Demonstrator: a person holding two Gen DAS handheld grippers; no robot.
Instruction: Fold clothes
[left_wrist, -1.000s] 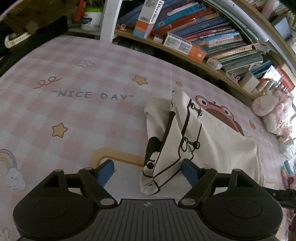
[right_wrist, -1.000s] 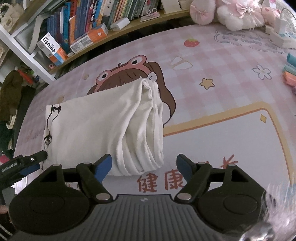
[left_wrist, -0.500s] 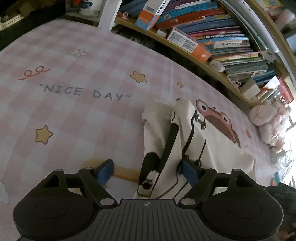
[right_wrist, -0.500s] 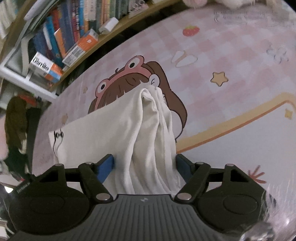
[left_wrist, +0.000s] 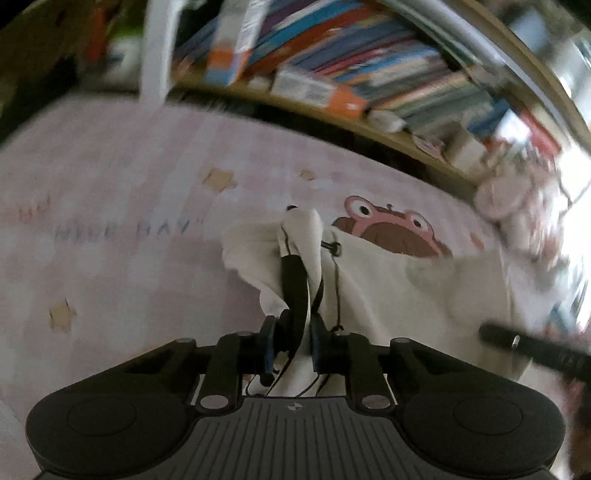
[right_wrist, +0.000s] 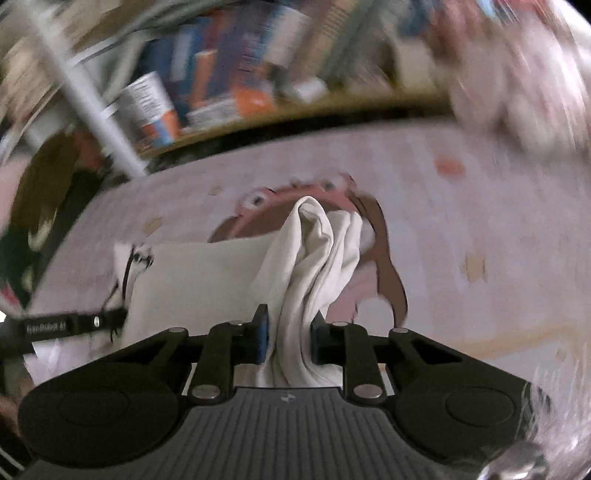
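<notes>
we see one white t-shirt (left_wrist: 388, 280) on one pink mat (left_wrist: 129, 192); our left gripper (left_wrist: 291, 347) and right gripper (right_wrist: 286, 338), jaws closing, each pinch its cloth.

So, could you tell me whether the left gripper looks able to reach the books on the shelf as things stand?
Probably not: the left gripper is closing on the shirt, and the books sit well beyond the mat.

Pink checked bed sheet (left_wrist: 122, 280) fills the lower frame, with stars, blurred grey lettering at 9 o'clock and a frog cartoon (left_wrist: 388, 229). Wooden bookshelf (left_wrist: 362, 77) packed with books runs 11 to 2 o'clock. Bright light at 3 o'clock. Heavy motion blur.
</notes>
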